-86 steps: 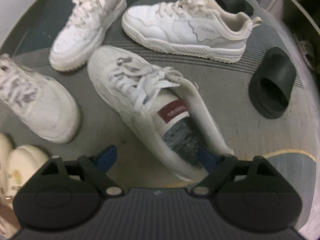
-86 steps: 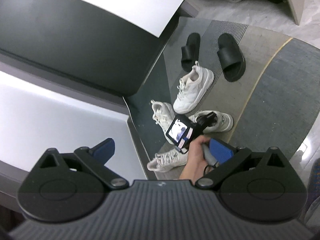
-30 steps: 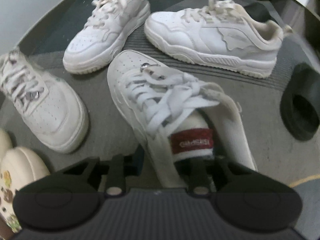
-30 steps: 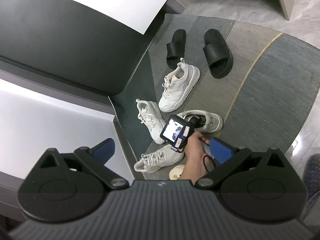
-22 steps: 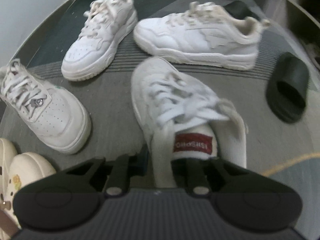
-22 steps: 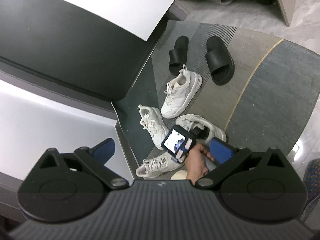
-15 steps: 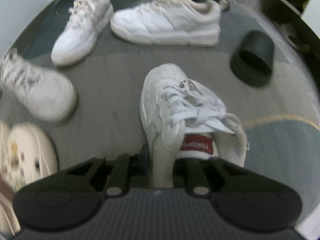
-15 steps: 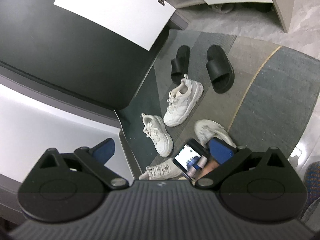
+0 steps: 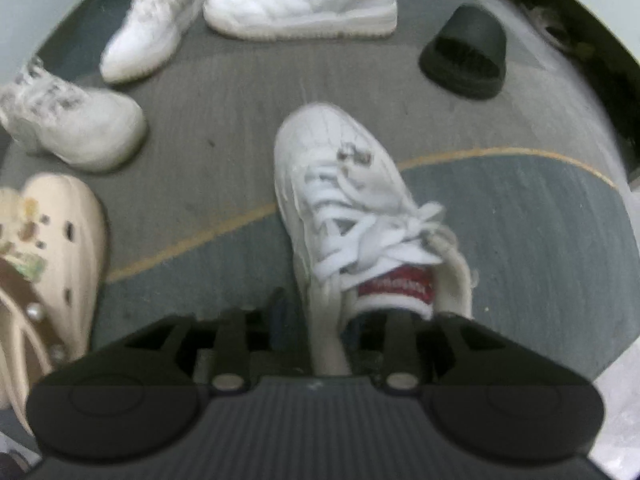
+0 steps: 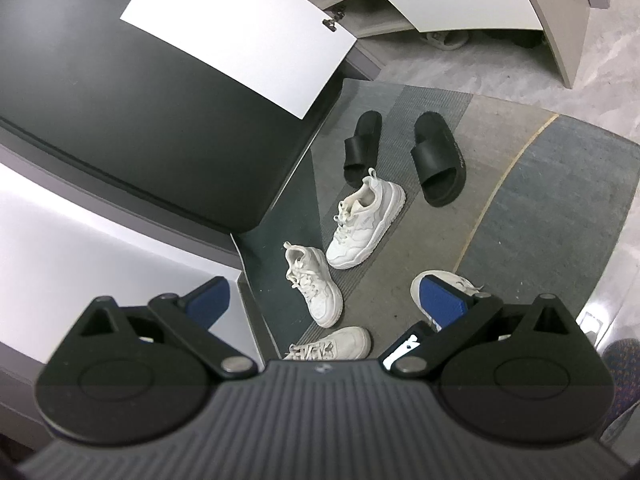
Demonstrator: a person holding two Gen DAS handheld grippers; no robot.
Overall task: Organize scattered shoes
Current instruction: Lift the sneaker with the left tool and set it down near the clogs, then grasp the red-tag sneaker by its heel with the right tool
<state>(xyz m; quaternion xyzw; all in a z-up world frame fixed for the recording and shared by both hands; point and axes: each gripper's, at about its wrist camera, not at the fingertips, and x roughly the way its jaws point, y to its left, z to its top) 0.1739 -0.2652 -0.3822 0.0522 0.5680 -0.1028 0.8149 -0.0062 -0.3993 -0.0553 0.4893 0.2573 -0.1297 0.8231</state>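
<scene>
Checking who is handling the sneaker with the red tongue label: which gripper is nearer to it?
Left. The left gripper is shut on the red-labelled sneaker at its collar. The right gripper is open, high above the floor, well away from that sneaker.

I'm looking at what seems to be a home entryway or shoe-storage corner. Footwear is lying loose on a grey rug [image 10: 540, 208] with a curved yellow line: white sneakers [image 10: 362, 224], a pair of black slides [image 10: 438, 162] and a cream clog [image 9: 48, 256] with charms. Beyond the rug, pale marble-look floor tiles [image 10: 520, 84] are showing, and white cabinet doors [image 10: 236, 36] are standing open on low shelves, where another shoe [image 10: 444, 40] is sitting.
</scene>
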